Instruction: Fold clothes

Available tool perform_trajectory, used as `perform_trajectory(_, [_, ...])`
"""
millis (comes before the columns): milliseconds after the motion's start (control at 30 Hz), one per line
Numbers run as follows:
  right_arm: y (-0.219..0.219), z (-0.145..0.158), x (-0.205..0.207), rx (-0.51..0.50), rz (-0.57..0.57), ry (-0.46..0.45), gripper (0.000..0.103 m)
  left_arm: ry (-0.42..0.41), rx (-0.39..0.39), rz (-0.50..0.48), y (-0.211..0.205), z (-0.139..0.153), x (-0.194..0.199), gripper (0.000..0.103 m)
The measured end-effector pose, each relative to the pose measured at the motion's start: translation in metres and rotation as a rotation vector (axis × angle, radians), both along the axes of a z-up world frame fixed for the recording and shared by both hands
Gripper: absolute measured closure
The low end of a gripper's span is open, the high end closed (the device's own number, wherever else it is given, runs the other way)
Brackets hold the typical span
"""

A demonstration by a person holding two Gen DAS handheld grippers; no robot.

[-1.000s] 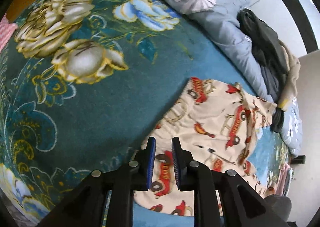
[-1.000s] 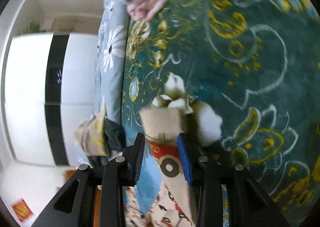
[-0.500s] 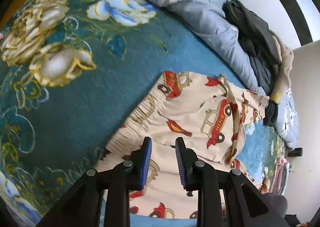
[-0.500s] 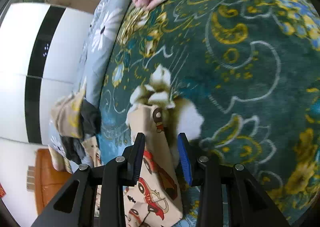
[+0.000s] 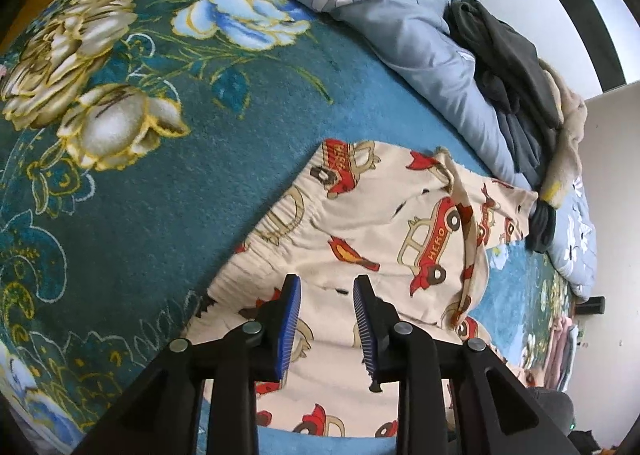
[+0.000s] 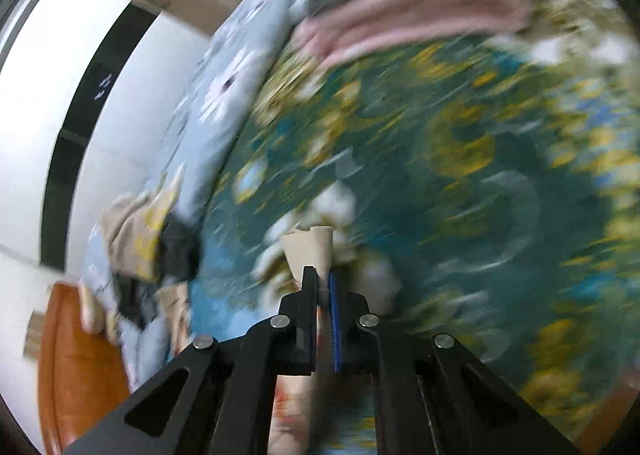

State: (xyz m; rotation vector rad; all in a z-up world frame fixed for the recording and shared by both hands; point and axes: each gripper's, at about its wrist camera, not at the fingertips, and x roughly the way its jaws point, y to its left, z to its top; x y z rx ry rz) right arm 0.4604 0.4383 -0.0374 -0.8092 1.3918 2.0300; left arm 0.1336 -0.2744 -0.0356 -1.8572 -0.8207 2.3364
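Observation:
Cream pyjama trousers [image 5: 384,231] with red car prints lie on the teal flowered bedspread [image 5: 160,183], waistband toward the left. My left gripper [image 5: 326,291] is open just above the cloth near the waistband, holding nothing. In the blurred right wrist view my right gripper [image 6: 322,281] is shut on a cream end of the trousers [image 6: 310,247], which sticks out past the fingertips and hangs below them.
A grey-blue daisy quilt [image 5: 400,15] lies along the far side with dark and beige clothes [image 5: 516,67] heaped on it. Pink folded clothes [image 6: 408,19] lie on the bedspread ahead of the right gripper. An orange wooden bed frame [image 6: 76,367] shows at lower left.
My left gripper opened wider and moved over the trousers near the waistband. My right gripper closed on the trouser end and is moving fast, blurring its view.

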Motion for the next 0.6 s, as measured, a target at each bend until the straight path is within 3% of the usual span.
perform_trajectory(267, [0.015, -0.038, 0.035, -0.079, -0.078, -0.166, 0.096, 0.006, 0.021, 0.046, -0.005, -0.010, -0.022, 0.064])
perform_trajectory(367, [0.013, -0.027, 0.035, -0.039, -0.092, -0.223, 0.094, 0.015, 0.006, 0.044, -0.005, -0.018, -0.036, 0.061])
perform_trajectory(500, [0.013, 0.008, 0.029, 0.101, -0.154, -0.321, 0.085, 0.032, -0.037, 0.026, -0.003, -0.031, -0.057, 0.058])
perform_trajectory(600, [0.004, 0.023, -0.025, 0.116, -0.006, -0.274, 0.085, 0.042, -0.079, -0.011, 0.005, -0.037, -0.073, 0.057])
